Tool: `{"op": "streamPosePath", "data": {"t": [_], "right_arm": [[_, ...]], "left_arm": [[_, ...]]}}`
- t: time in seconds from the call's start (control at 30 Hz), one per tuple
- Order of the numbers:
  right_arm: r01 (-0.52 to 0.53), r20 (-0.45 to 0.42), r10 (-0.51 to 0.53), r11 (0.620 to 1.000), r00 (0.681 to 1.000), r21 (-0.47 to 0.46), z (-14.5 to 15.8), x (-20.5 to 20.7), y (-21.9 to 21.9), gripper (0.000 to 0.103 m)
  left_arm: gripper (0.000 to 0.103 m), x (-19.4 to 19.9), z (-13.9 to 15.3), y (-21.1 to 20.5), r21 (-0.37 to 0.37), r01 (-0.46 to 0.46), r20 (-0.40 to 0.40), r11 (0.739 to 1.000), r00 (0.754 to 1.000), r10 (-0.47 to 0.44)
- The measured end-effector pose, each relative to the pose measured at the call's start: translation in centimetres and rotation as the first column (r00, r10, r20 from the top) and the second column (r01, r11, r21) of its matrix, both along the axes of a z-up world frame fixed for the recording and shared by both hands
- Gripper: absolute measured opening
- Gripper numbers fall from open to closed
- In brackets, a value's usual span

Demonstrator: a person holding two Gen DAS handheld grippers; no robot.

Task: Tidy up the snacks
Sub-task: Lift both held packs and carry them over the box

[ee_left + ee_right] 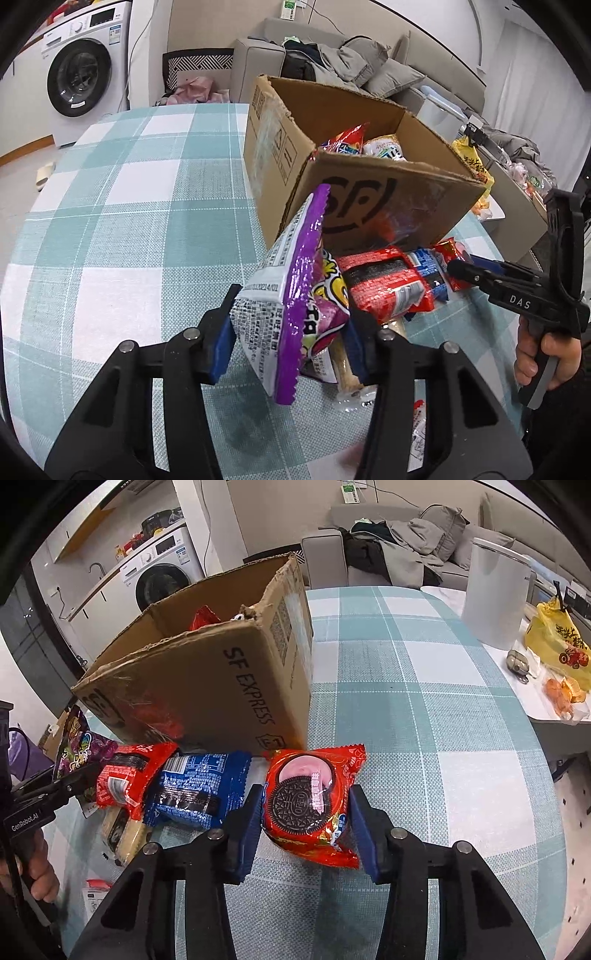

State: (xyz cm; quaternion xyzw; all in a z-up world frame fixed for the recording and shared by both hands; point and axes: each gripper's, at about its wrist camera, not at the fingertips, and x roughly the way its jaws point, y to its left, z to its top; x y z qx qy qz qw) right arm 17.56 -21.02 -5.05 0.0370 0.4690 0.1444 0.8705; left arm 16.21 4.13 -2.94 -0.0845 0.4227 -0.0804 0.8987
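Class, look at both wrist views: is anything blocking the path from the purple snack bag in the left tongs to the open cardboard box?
Nothing visible blocks it. The left tongs hold the purple snack bag in front of the cardboard box. Only the box's near wall lies between, so the bag must go over its rim; the top is open.

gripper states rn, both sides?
Left gripper: shut on purple snack bag, lifted.
Right gripper: around red Oreo pack; contact unclear.

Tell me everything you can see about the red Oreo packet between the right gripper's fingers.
The red Oreo packet is a glossy foil pillow pack with crimped ends, showing a dark cookie and pink cream. It lies on the checked tablecloth, just before the cardboard box. The right gripper brackets its sides with blue pads; contact is unclear.
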Motion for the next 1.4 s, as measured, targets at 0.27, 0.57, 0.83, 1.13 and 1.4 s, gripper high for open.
{"op": "streamPosePath", "data": {"t": [0.27,0.57,0.83,1.13,1.4], "right_arm": [[-0.001,0.029,0.001,1.0,1.0,0.003,1.1,-1.3,-0.3,0.046],[-0.002,0.087,0.0,1.0,0.996,0.025,3.4,-2.5,-0.5,0.046],[-0.02,0.131,0.014,0.999,0.991,0.04,5.2,-3.3,-0.3,0.046],[-0.021,0.175,0.011,0.998,0.984,0.057,7.0,-4.1,-0.5,0.046],[-0.026,0.213,0.009,0.997,0.977,0.077,8.7,-4.4,-0.8,0.046]], "left_arm": [[0.047,-1.0,1.0,0.3,-0.005,-0.004,0.029,1.0,1.0,0.004],[0.047,-2.3,2.7,0.8,-0.014,-0.015,0.07,1.0,0.997,0.015],[0.047,-3.4,4.5,0.8,-0.014,-0.02,0.105,1.0,0.994,0.021],[0.047,-4.5,6.7,0.5,-0.013,-0.03,0.145,0.999,0.989,0.031],[0.047,-4.8,8.9,-0.2,-0.002,-0.026,0.183,1.0,0.983,0.026]]}}
